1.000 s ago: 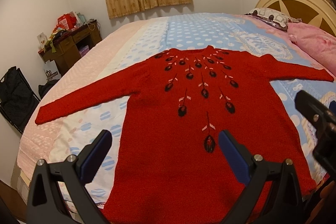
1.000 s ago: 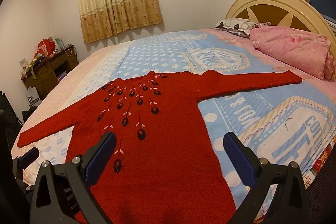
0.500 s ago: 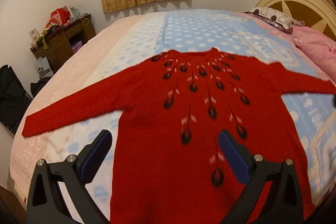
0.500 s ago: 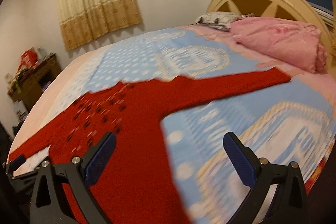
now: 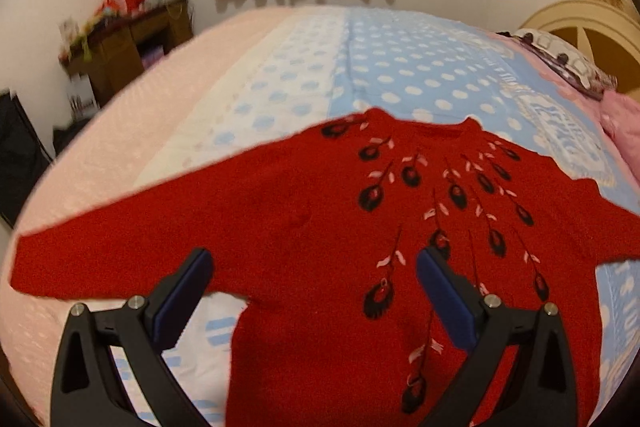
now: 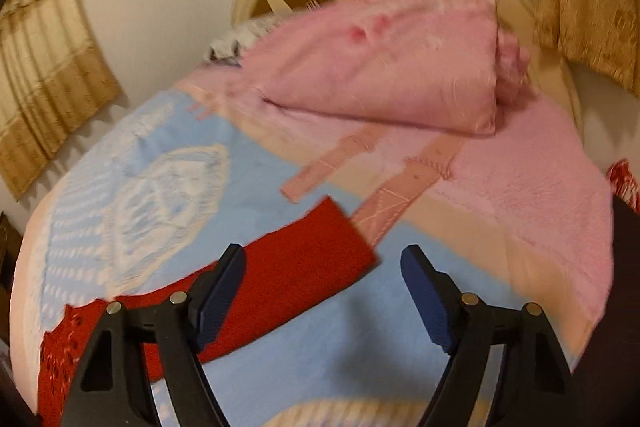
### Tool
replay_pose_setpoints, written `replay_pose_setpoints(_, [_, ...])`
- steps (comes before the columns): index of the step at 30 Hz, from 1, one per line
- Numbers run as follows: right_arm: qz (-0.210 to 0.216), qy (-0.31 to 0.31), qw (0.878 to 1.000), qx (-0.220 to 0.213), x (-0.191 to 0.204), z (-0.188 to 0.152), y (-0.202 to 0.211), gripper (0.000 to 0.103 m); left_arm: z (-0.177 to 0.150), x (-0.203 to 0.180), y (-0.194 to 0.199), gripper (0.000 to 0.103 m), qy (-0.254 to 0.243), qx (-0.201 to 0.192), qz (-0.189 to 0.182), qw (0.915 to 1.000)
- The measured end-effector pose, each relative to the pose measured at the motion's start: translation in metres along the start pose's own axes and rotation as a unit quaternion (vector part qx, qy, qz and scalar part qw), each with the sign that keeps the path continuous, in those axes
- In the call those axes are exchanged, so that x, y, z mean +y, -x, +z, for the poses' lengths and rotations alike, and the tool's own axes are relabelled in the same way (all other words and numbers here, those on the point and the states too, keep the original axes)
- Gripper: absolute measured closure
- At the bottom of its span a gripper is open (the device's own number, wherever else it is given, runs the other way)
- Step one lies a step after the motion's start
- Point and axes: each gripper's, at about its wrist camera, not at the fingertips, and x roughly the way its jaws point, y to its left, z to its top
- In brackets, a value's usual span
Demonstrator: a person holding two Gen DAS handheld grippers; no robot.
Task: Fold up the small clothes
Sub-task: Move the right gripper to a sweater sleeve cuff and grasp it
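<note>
From the left wrist, the red sweater (image 5: 320, 227) lies face up and spread flat on the bed (image 5: 400, 67), sleeves out to both sides, presumably so each can be folded inward; the left gripper (image 5: 314, 287) hangs over the armpit of one sleeve, jaws apart and empty. From the right wrist, the right gripper (image 6: 322, 291), jaws apart after just narrowing and pressing nothing, points at the cuff (image 6: 320, 251) of the other sleeve beside the pink pillow (image 6: 380, 63); lettering on the bedspread is too blurred to read

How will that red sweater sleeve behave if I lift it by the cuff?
The sleeve lies flat and limp on the bedspread, so it will probably droop. Its fuzzy knit should grip well rather than slip. The rest of the sweater likely drags along.
</note>
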Motion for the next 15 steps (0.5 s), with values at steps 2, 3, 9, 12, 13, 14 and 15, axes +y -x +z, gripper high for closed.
replay_pose_setpoints(2, [-0.007, -0.001, 1.0, 0.028, -0.001, 0.001, -0.02, 0.039, -0.004, 0.006, -0.006, 0.0, 0.022, 0.007, 0.0, 0.9997])
replay_pose_setpoints(3, [-0.005, -0.003, 0.999, 0.04, -0.001, 0.0, -0.03, 0.046, -0.005, 0.007, -0.008, 0.0, 0.027, 0.009, 0.001, 0.9996])
replay_pose_setpoints(9, [-0.028, 0.021, 0.998, 0.057, 0.009, -0.012, -0.053, 0.049, -0.012, 0.006, -0.025, 0.0, 0.019, 0.025, 0.015, 0.9994])
replay_pose_setpoints(12, [-0.077, 0.075, 0.993, 0.054, 0.021, -0.016, -0.058, 0.066, -0.015, 0.002, -0.029, 0.0, 0.006, 0.026, 0.022, 0.9994])
replay_pose_setpoints(13, [-0.087, 0.088, 0.991, 0.052, 0.024, -0.017, -0.058, 0.071, -0.017, 0.001, -0.029, 0.0, 0.001, 0.026, 0.023, 0.9994])
replay_pose_setpoints(14, [-0.087, 0.098, 0.99, 0.052, 0.025, -0.017, -0.058, 0.073, -0.017, 0.0, -0.029, 0.0, -0.002, 0.026, 0.023, 0.9994])
replay_pose_setpoints(15, [-0.088, 0.103, 0.989, 0.053, 0.026, -0.017, -0.056, 0.08, -0.017, 0.0, -0.029, 0.0, -0.005, 0.025, 0.025, 0.9994])
